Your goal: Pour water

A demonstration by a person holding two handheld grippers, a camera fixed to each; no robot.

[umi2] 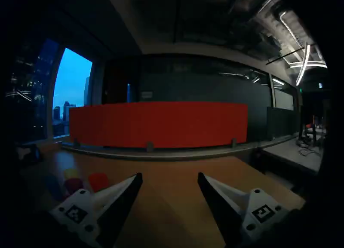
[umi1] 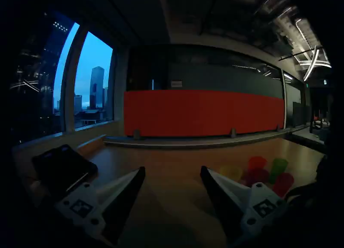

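Right up close over the tabletop (umi1: 176, 155), both tools hang with nothing in them. The left tool (umi1: 172, 168) has its fingers spread wide apart with just bare wood showing in the gap. The right tool (umi2: 170, 174) is the same deal, wide open and gripping nothing. A bit further out, a bunch of colourful cups (umi1: 258, 172) stands together on the wood, to the right of the left tool and to the left of the right one, so basically between the two. There's a flat black thing (umi1: 62, 168) lying by the left tool's left finger, can't tell what it is. Behind the tabletop runs a long red divider (umi1: 202, 112), then a big window (umi1: 92, 54) with city towers (umi1: 97, 87) at dusk and strip lights (umi1: 314, 63) on the ceiling.
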